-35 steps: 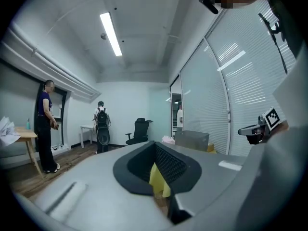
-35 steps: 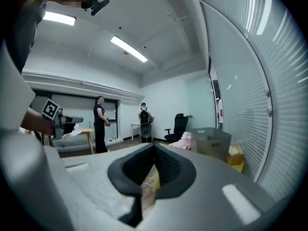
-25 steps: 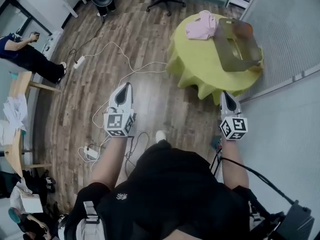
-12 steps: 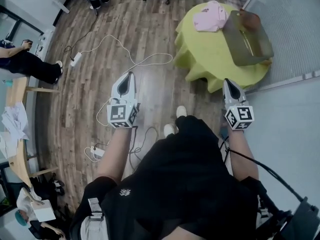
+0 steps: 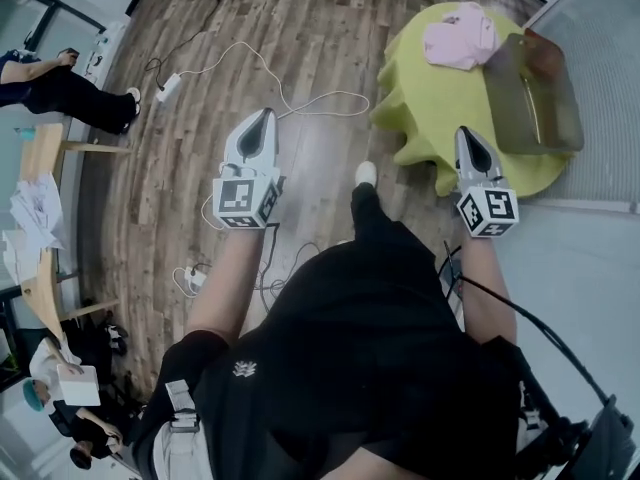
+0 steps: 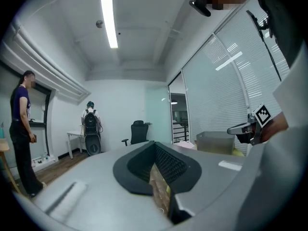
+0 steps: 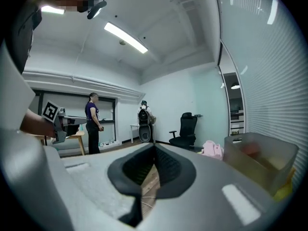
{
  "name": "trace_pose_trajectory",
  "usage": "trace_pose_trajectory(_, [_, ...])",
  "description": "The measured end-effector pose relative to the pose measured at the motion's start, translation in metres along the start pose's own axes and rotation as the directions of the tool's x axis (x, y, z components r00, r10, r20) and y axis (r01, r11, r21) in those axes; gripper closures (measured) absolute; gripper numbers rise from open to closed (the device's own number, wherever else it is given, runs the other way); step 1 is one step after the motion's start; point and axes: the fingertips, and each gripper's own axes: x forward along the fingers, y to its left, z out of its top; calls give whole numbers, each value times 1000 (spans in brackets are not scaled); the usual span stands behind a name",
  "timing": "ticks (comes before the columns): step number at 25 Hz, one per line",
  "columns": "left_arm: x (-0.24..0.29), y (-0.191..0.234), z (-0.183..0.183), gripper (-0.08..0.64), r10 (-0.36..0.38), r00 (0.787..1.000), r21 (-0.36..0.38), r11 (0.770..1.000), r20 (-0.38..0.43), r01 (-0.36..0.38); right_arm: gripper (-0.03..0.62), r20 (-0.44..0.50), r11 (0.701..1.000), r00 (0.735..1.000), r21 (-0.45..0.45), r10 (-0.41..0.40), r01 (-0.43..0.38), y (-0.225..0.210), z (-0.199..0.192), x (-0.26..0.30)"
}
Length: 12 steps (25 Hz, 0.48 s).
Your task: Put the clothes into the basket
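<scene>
Jaws: both pairs clenched, tips together, nothing between.

Head view: left gripper and right gripper over wood floor, short of bench. Pink garment lies crumpled on bench, just left of basket. Basket long axis runs up-down in frame.

Left gripper view: basket beyond right gripper; garment not clear.

Right gripper view: garment left of basket, basket opening up. Garment is heap, no clear long axis.

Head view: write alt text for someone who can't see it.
Seen from above, a person holds the left gripper and right gripper, both shut and empty, out over a wood floor toward a round table in yellow-green cloth. Pink clothes lie on it beside a brownish basket.
</scene>
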Motion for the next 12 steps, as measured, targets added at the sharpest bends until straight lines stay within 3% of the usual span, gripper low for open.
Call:
trace_pose_trajectory(7, [135,13,-6,554,17,999,15,1000,-38,-16,591,3,997,999,64,-37,37,-100,-12,110])
trace_pose_trajectory(12, [241,10,9,554,12,999,37,999,-53,-10,591,-9,997,999,67,-43,43,-172,-13,181])
